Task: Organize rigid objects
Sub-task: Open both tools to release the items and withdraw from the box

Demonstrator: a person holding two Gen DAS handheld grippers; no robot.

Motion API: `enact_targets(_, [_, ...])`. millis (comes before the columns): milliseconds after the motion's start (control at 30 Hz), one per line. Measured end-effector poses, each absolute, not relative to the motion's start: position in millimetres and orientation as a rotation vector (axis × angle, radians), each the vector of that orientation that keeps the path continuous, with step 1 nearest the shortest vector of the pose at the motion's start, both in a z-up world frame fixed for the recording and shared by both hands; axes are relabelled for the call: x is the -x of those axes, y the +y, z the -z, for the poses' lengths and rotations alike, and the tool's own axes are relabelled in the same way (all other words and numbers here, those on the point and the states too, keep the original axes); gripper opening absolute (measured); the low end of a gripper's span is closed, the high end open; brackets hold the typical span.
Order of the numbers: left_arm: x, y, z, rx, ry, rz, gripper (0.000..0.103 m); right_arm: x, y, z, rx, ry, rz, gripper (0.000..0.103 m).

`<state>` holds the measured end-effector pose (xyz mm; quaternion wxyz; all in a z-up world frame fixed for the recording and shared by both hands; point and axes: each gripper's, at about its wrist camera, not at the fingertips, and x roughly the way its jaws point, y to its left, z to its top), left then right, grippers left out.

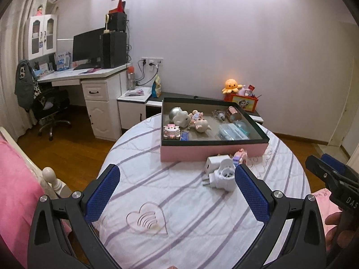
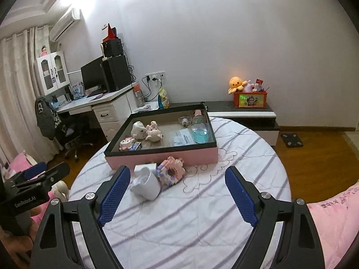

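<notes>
item: white plug, loose before my tray. both tongs wide open, empty; i'd straddle it squarely, then close.

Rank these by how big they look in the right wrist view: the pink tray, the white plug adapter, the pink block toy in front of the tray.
1. pink tray, clearly largest though farthest.
2. white plug adapter and pink block toy: they look alike; the adapter lies nearer, so unsure.
</notes>
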<state>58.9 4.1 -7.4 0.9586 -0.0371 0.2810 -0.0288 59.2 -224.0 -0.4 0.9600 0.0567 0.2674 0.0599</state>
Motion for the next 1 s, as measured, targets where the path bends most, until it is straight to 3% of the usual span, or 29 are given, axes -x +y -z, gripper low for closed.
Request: enact_targets(1000, [-27,-9,11,0.061,0.553,0.074,0.103,-31,-214,-6,-0.071,0.516,-0.082,0.088])
